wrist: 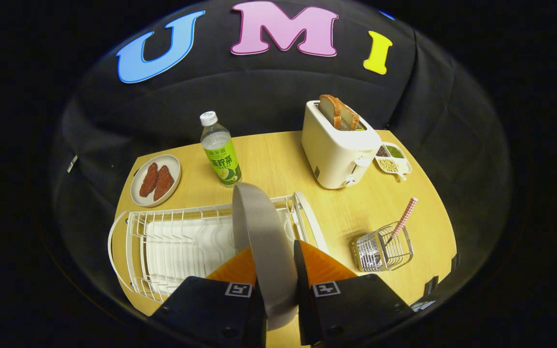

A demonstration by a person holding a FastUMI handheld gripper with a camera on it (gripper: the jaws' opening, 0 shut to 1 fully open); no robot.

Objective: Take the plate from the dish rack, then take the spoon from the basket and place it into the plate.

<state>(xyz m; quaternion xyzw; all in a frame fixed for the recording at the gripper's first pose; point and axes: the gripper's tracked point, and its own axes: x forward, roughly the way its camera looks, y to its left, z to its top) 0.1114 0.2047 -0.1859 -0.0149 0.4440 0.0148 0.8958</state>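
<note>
A grey plate [264, 241] stands on edge between my two fingers, and my gripper [273, 256] is shut on its rim. The plate hangs over the right end of the white wire dish rack [162, 241], raised above its slots. To the right of the fingers, a small wire basket [385, 249] rests on the table. A spoon with a red-and-white checked handle [404, 217] leans out of the basket toward the back right.
On the wooden table [278, 154] beyond the rack stand a green-labelled bottle [219, 150], a white toaster [339, 145] with bread slices, a plate with two reddish pieces of food [156, 180], and a small divided dish of beans [392, 158].
</note>
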